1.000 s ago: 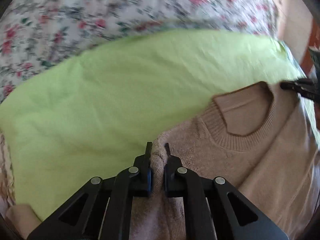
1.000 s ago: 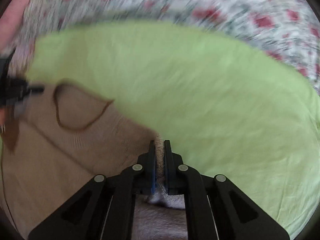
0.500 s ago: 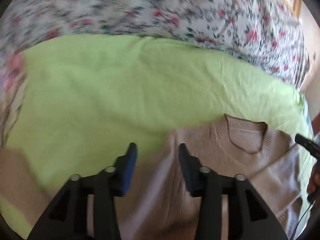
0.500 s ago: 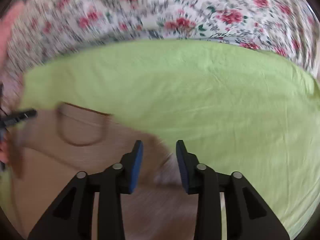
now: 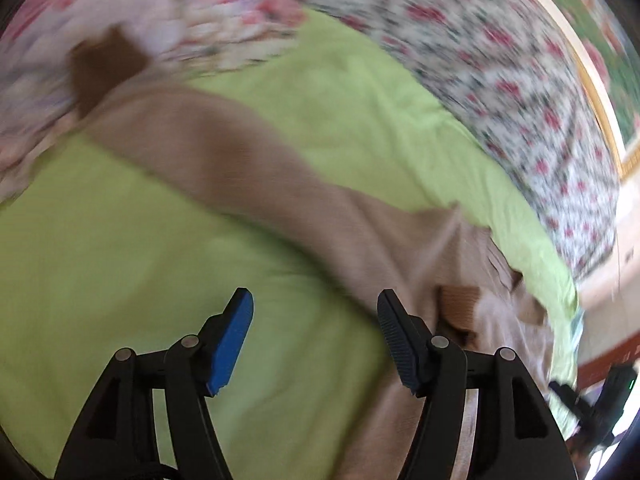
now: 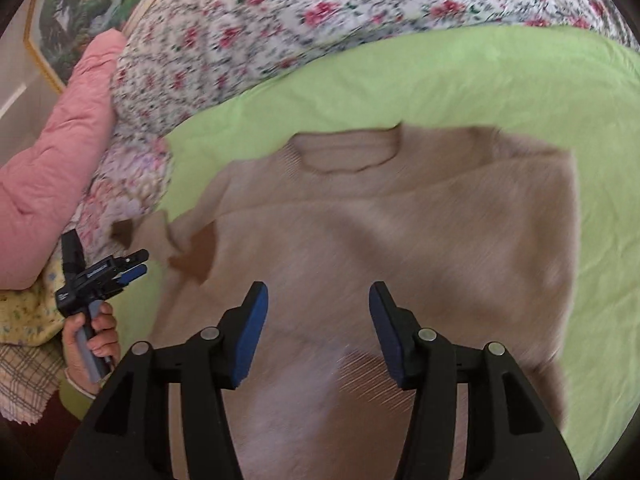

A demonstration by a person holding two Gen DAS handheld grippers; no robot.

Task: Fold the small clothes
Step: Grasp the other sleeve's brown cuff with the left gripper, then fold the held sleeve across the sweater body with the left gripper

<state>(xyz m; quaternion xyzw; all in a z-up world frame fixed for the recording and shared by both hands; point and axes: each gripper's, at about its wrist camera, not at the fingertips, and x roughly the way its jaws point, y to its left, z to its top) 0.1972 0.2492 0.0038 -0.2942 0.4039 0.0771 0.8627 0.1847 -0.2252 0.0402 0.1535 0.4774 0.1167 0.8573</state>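
Observation:
A small beige knit sweater point(image 6: 380, 216) lies flat, neckline away from me, on a lime green sheet point(image 6: 460, 76). Its right sleeve is folded across the chest. My right gripper point(image 6: 314, 304) is open and empty, hovering over the sweater's lower middle. My left gripper point(image 5: 316, 312) is open and empty above the green sheet point(image 5: 140, 260), beside the sweater's outstretched sleeve point(image 5: 224, 156) with a brown cuff point(image 5: 104, 64). The left gripper point(image 6: 134, 264) also shows in the right wrist view, left of the sweater.
A floral quilt point(image 6: 280, 12) is bunched behind the sheet. A pink padded cover point(image 6: 56, 152) lies at the left, with a framed picture point(image 6: 80, 4) behind it. The bed edge point(image 5: 600, 292) runs along the right in the left wrist view.
Both grippers let go of the sweater's shoulders, opened wide and drew back. The left one swung left to face the outstretched sleeve. The sweater now lies flat.

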